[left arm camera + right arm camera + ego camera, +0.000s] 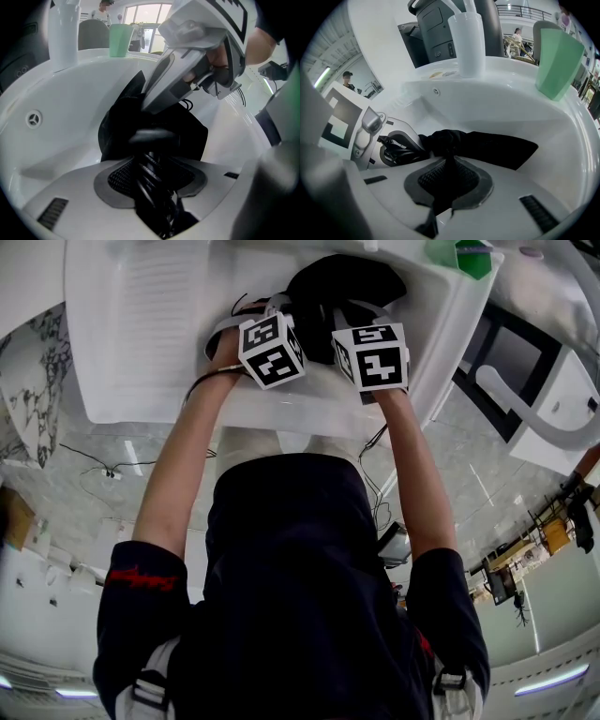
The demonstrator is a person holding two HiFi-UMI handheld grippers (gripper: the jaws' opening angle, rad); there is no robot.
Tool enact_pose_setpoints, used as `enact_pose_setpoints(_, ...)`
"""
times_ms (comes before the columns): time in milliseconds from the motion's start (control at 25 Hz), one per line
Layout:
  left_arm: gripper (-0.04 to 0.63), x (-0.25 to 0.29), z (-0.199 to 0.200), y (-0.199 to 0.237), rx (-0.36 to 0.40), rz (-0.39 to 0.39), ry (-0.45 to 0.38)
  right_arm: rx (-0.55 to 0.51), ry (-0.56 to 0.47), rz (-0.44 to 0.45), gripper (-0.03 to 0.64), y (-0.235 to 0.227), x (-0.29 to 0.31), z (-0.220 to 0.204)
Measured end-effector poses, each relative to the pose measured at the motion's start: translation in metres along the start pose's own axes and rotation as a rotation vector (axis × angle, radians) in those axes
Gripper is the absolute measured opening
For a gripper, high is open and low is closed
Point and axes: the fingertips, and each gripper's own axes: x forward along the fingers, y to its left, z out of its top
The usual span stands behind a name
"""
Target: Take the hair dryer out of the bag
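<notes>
Left hand-held gripper (153, 165) clamps the hair dryer cord (152, 197); right hand-held gripper (447, 176) pinches the bag (487, 145).

White basin (141, 334); green cup (560, 61), white cup (466, 44) on rim; bright windows (150, 14) behind.

Carrier: white sink (511, 108), one-piece basin w/ broad flat rim. In basin: black bag (497, 147), lying on the bowl floor, appears slumped flat toward the right; poor view at its left end. On rear rim: white cup (466, 42), upright; green cup (558, 63), upright, well apart to its right. Overflow hole (436, 91) in rear wall.
</notes>
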Motion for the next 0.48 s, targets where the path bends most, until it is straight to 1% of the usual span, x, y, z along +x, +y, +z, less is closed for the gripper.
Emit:
enact_pose_setpoints(160,0.209,-0.0026,-0.0017,-0.0038,0.000,-0.020,0.001,0.001,0.005,-0.001,0.046,-0.0012,0.0011,0.0000)
enact_pose_setpoints(480,0.209,-0.0075,-0.0028,-0.0076,0.007,-0.032,0.001,0.021,0.009,0.001,0.046,-0.0064,0.0028,-0.0009)
